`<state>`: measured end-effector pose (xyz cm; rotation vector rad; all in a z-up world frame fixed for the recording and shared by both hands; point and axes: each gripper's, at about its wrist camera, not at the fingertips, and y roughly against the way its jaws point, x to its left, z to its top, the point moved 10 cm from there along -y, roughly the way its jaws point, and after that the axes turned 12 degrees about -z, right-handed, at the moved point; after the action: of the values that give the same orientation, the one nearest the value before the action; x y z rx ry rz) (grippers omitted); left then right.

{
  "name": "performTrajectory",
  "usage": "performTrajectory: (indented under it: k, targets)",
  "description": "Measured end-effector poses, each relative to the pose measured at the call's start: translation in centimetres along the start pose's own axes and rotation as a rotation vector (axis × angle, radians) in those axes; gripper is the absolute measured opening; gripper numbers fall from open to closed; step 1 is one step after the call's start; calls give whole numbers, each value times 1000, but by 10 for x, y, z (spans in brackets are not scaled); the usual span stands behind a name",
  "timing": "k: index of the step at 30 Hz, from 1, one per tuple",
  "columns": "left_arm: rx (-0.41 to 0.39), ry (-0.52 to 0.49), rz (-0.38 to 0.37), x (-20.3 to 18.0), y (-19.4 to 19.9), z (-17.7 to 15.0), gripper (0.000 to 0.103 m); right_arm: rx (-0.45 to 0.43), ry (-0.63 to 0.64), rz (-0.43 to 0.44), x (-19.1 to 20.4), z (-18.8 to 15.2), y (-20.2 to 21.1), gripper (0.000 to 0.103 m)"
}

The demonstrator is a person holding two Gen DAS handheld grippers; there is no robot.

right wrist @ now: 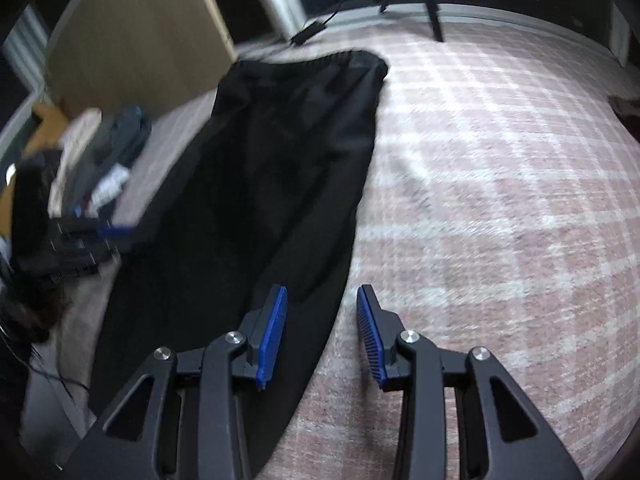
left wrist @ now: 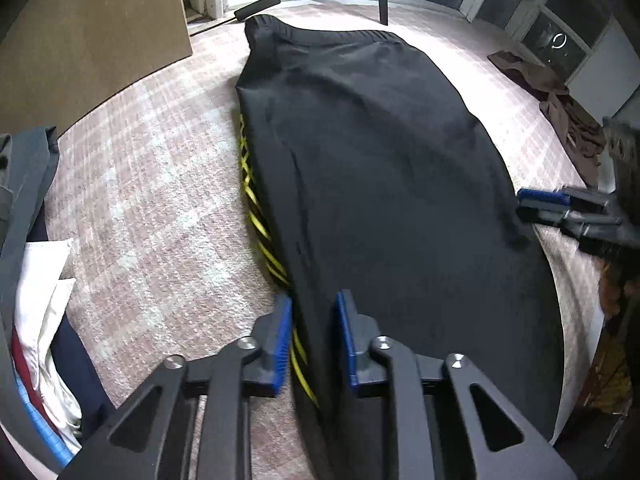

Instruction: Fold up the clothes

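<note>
A pair of black trousers point(left wrist: 380, 168) with yellow side stripes point(left wrist: 256, 208) lies flat on the pink checked bed cover point(left wrist: 152, 208), waistband at the far end. It also shows in the right wrist view point(right wrist: 260, 184). My left gripper point(left wrist: 314, 344) is open, its jaws astride the trousers' left edge near the hem. My right gripper point(right wrist: 322, 332) is open at the trousers' right edge, its left finger above the cloth and its right finger above the bed cover. The right gripper shows in the left wrist view point(left wrist: 560, 212), and the left gripper in the right wrist view point(right wrist: 96, 236).
A pile of folded clothes point(left wrist: 36, 280) lies at the left edge of the bed, also seen in the right wrist view point(right wrist: 96, 160). A brown garment point(left wrist: 560, 108) lies at the far right. A wooden board point(left wrist: 88, 32) stands beyond the bed's left side.
</note>
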<state>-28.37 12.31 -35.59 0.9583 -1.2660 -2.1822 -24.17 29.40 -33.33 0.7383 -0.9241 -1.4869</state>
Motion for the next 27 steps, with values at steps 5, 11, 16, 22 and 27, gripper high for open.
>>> performTrajectory:
  k: [5,11,16,22,27]
  targets:
    - [-4,-7,-28,-1,0,-1,5,-38,58,-3,11,-4,3,31]
    - [-20,1,-73,-5,0,1,3,-41,-60,131,8,0,7,9]
    - [-87,66,-183,-6,17,5,3,-50,-166,244,2,6,14,7]
    - [-214,81,-258,-21,65,20,3,-137,-278,334,-12,32,59,6]
    - [-309,41,-272,-45,99,57,3,-218,-250,311,-9,56,95,6]
